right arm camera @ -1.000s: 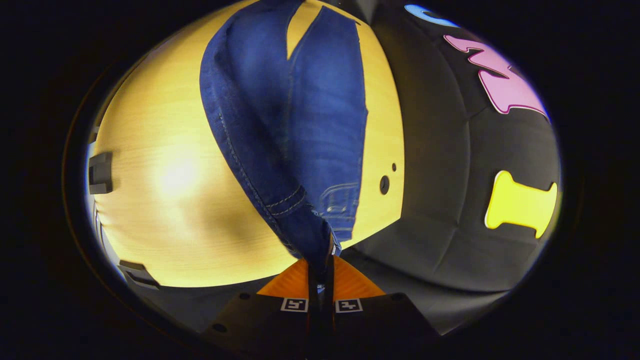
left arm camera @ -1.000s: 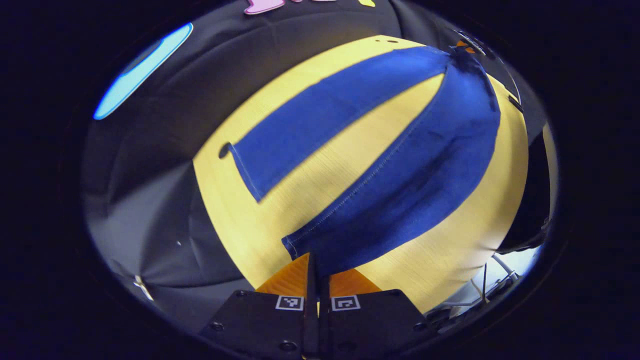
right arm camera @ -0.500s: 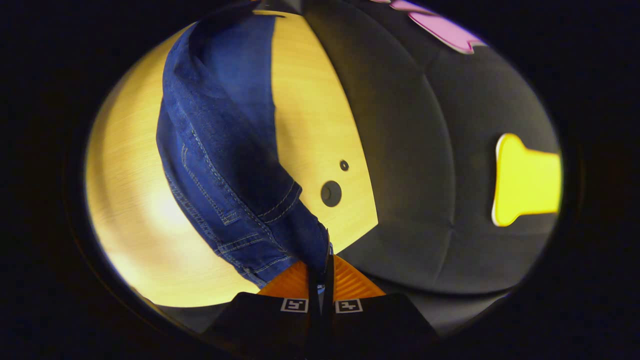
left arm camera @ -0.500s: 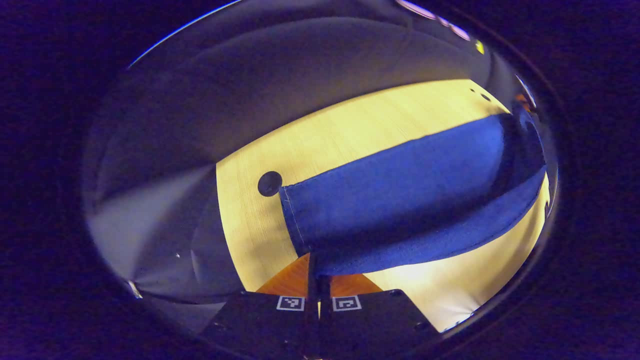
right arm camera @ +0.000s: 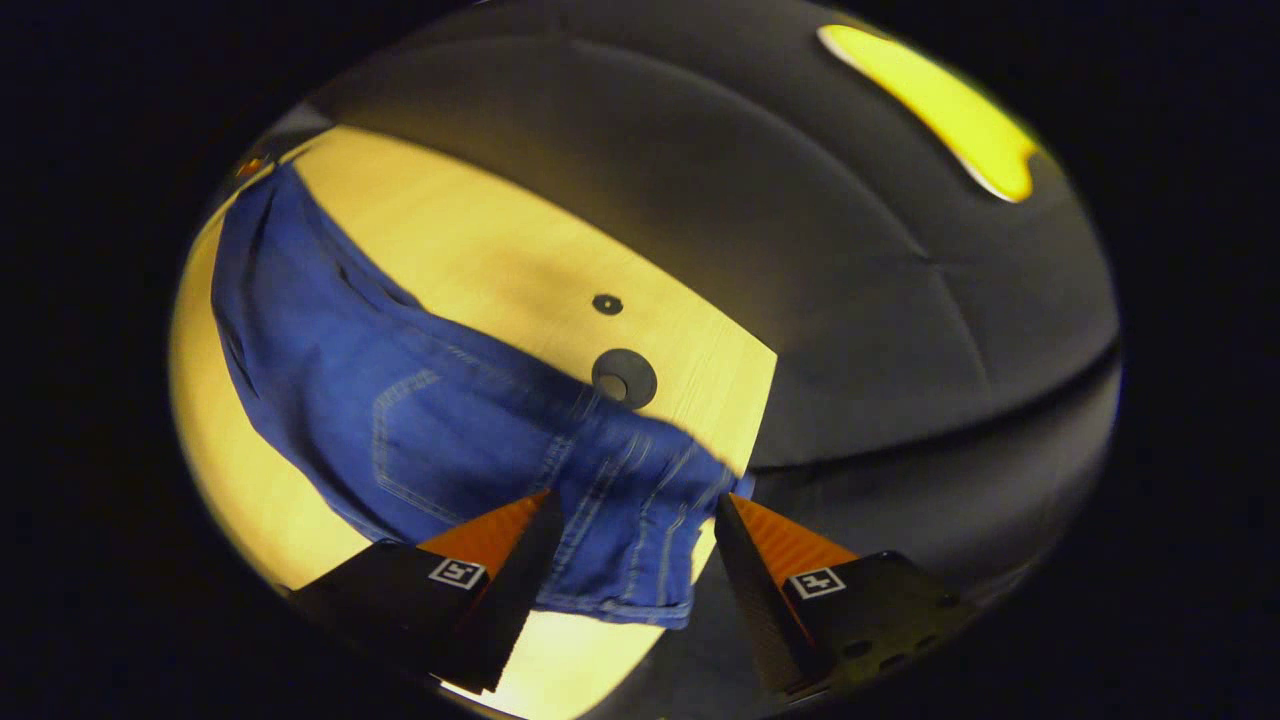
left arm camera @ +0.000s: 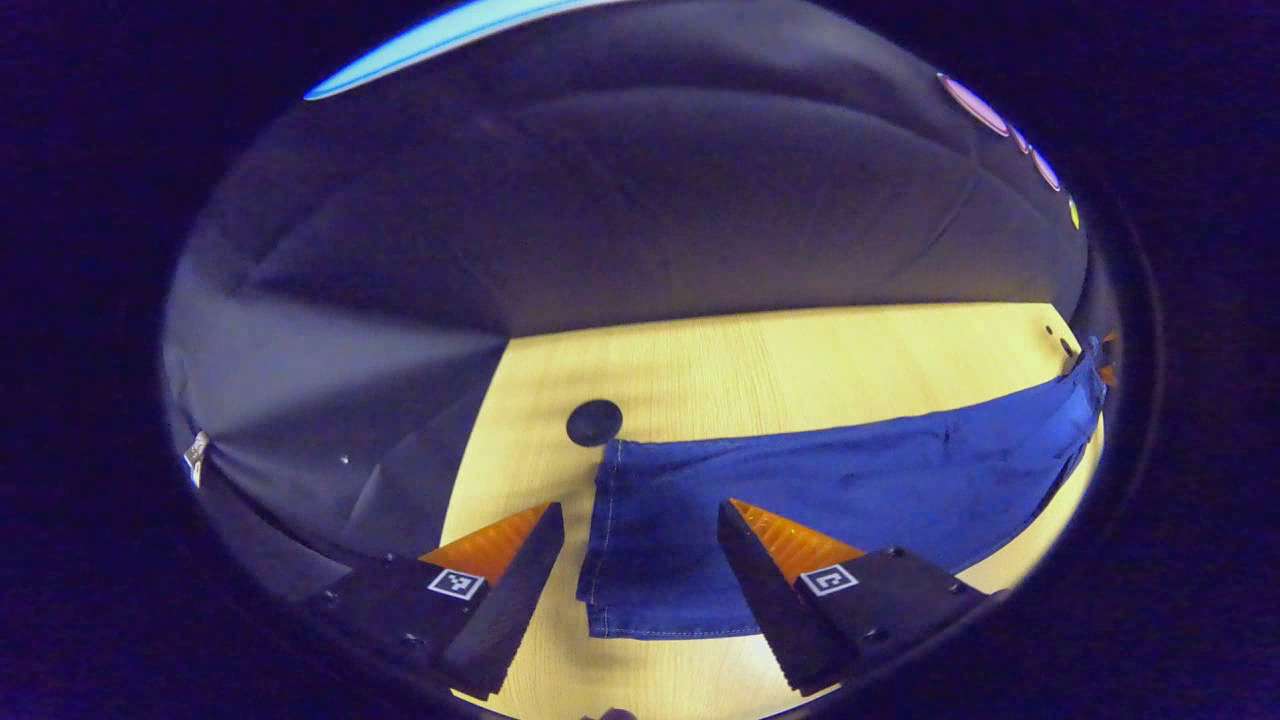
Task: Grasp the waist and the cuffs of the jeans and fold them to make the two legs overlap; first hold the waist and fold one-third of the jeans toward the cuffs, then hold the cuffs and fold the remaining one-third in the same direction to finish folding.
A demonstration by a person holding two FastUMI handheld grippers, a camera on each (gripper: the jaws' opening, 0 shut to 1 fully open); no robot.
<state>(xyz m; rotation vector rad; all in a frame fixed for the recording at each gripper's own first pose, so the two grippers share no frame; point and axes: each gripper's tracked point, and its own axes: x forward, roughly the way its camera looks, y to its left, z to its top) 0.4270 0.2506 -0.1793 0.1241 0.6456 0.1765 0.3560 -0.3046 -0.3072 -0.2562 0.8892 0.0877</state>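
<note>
Your left gripper is released, its two fingers spread wide and holding nothing. Between them, just ahead, lie the cuffs of the jeans, flat on the pale wooden bench. The hemmed edge runs across the gap between your fingers, and the blue denim stretches away to your right as one long band, the legs lying one over the other. A small round dark hole in the bench sits just beyond the cuffs, close to the far corner of the hem. Behind the bench hangs the black cloth wall.

Your right gripper is also released, fingers apart and gripping nothing. The waist of the jeans lies between them on the bench, with its stitched band and seams nearest to you. The right-hand corner of the waist reaches the bench edge. A back pocket shows to the left of your fingers, and the denim runs away up and left from there. Two round holes, a larger one and a smaller one, sit in the bench just beyond the waist.
</note>
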